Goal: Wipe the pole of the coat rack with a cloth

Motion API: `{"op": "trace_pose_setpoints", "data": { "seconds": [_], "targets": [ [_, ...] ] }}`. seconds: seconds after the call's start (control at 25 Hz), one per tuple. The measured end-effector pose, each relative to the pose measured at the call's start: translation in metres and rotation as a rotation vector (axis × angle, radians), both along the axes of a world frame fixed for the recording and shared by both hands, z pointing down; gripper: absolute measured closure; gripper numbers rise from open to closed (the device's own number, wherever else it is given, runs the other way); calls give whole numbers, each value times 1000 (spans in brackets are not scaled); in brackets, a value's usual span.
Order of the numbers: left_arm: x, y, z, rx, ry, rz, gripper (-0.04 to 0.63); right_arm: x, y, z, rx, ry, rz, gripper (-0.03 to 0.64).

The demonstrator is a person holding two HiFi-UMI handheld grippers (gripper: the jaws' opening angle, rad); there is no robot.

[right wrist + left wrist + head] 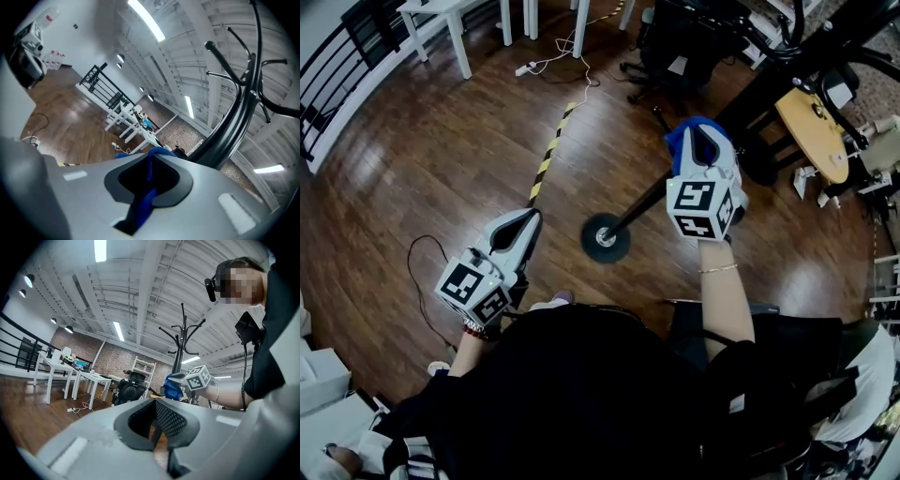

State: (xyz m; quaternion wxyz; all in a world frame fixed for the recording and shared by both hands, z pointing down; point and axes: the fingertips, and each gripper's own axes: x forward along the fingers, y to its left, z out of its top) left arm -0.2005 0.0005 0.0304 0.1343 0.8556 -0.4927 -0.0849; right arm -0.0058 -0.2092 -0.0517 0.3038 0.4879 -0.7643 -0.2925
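Blue cloth (145, 201) is pinched in the right gripper's (703, 141) fingers beside the pole (229, 136), wiping judged under way and unfinished; the left gripper's (528, 220) fingers are closed, empty.

The coat rack base (606, 238) is set on the floor (441, 150) at the scene's middle. The pole (642, 208) is run from it up and rightward, just beside the right gripper (701, 127), between whose jaws the cloth (677, 142) is held. The left gripper (534, 215) is located left of the base, apart from it. A table (441, 9) is placed far left, and an office chair (675, 56) far behind the pole.
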Motion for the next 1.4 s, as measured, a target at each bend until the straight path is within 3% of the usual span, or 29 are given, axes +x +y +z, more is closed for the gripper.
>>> {"op": "trace_pose_setpoints", "data": {
  "seconds": [0.16,0.32,0.56,0.72,0.88,1.04,1.2,1.4],
  "targets": [
    [-14,-2,1,3,12,8,589,-18,-12,29,-101,54,51,594],
    [-19,-4,0,1,19,21,589,-41,-7,39,-171,28,-21,594],
    [2,-13,-4,12,-33,129,589,-35,39,-40,-133,-414,-206,594],
    [29,-30,-13,42,-39,241,589,5,83,-78,-48,-584,-252,594],
    [66,-44,-15,58,-29,347,589,91,110,-59,-3,-643,-79,594],
    [111,-58,-8,30,-64,454,589,136,116,15,-75,-610,39,594],
    [150,-69,-6,26,-123,477,589,131,107,71,-151,-621,-10,594],
    [163,-67,-11,31,-143,412,589,105,97,114,-234,-616,-158,594]
  ]
}}
